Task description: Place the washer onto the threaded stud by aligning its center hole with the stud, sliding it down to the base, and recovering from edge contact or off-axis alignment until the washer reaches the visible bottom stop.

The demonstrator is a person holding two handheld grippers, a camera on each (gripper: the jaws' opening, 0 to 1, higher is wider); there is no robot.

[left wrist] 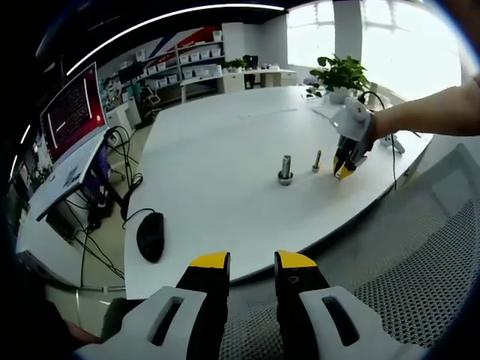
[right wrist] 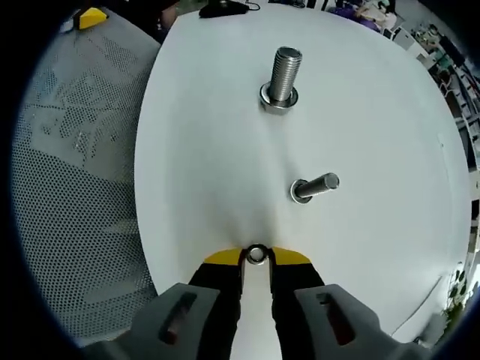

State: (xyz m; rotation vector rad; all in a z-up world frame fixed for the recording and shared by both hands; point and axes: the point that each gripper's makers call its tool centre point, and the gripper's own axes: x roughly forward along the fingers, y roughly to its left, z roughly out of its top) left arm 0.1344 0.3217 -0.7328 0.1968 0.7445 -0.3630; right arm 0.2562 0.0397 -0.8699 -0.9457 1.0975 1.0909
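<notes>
Right gripper view: right gripper point(right wrist: 256, 256) pitched down over white table point(right wrist: 375, 112), jaws pinched on small washer point(right wrist: 256, 255) at yellow tips. At 12 o'clock, large threaded stud point(right wrist: 283, 75) upright; at 1 o'clock, nearer, smaller bolt point(right wrist: 315, 186), seemingly leaning. Left gripper view: left gripper point(left wrist: 251, 262) held back off table edge, jaws slightly parted, gripping nothing. Bare forearm point(left wrist: 427, 112) reaching in from 2 o'clock.

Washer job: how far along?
Done: washer is gripped between the right gripper tips, over the white table. In hand: carrying it toward the studs. Left: neither the smaller stud nor the larger stud has received it. Left gripper is open and idle.
</notes>
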